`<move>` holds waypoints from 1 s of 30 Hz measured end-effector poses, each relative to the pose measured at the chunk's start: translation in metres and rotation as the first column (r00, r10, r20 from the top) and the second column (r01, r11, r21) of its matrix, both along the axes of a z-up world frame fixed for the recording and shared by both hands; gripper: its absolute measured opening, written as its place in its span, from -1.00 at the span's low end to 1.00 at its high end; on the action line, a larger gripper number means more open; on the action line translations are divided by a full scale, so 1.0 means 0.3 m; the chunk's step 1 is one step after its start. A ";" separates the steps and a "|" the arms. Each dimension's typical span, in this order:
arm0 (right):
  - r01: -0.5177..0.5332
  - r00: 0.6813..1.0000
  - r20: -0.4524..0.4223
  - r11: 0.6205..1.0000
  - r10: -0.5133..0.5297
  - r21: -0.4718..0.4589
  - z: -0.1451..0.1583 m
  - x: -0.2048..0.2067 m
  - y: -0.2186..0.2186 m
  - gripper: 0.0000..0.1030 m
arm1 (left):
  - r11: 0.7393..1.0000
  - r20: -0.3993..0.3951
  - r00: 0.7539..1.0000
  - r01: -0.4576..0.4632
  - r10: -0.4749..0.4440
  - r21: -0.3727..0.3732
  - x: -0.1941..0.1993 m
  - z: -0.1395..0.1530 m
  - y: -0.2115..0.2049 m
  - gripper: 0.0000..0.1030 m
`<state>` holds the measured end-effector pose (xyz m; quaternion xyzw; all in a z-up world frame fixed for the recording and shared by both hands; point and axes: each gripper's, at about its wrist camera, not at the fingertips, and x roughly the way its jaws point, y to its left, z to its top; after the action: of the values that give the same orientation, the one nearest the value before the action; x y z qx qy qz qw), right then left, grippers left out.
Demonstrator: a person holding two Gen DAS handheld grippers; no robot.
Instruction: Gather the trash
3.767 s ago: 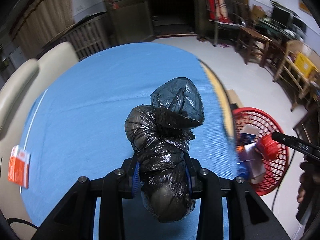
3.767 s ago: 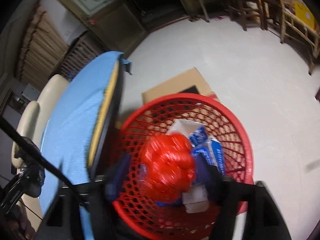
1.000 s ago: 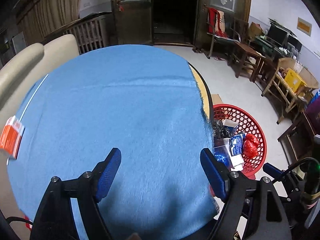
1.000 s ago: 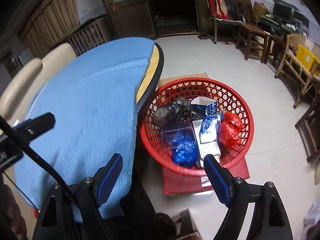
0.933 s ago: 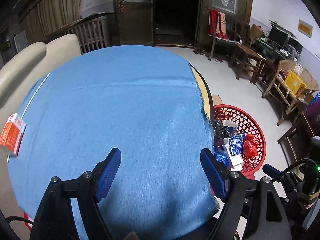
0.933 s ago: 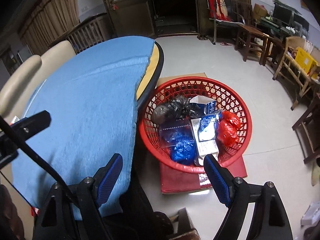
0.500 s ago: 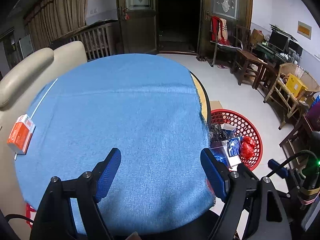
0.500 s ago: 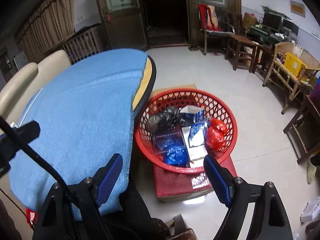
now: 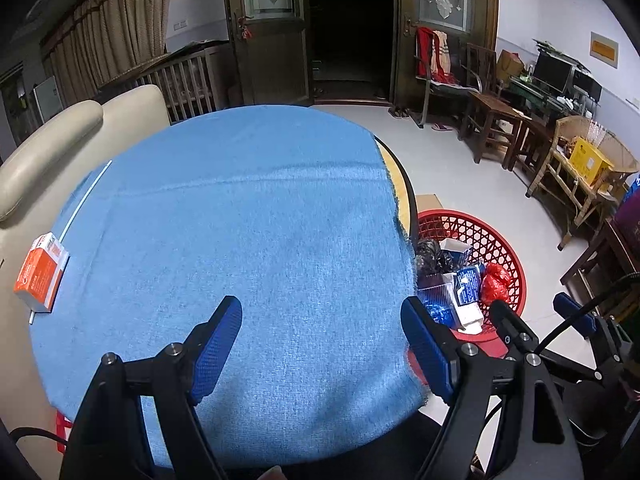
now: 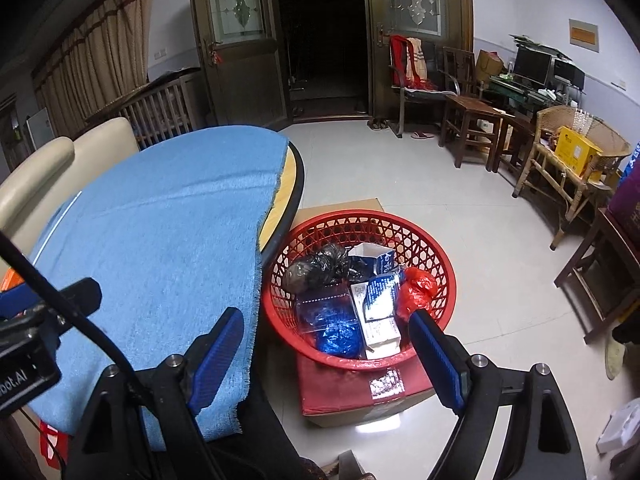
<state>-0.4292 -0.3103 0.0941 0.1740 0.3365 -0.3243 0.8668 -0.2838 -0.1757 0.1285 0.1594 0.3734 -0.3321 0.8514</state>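
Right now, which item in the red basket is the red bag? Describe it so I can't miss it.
Look on the floor beside the round table for the red basket standing on a box. The red bag lies against the basket's right wall, next to the white and blue cartons: a small crumpled plastic lump, the only red thing inside.

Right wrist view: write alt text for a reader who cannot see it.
A red mesh basket on the floor beside a round table holds a black bag, a red bag, blue wrappers and small cartons. The open, empty right gripper hangs in front of it. A blue cloth covers the table; the basket sits on a red box.
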 end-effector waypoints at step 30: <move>0.044 0.999 0.006 0.999 -0.044 -0.023 0.007 -0.023 -0.021 0.69 | 0.999 0.067 0.997 0.043 -0.044 0.008 -0.044 0.012 -0.018 0.60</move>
<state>-0.4361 -0.3166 0.0962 0.1720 0.3264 -0.3467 0.8624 -0.2971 -0.1809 0.1321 0.1814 0.3423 -0.3437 0.8554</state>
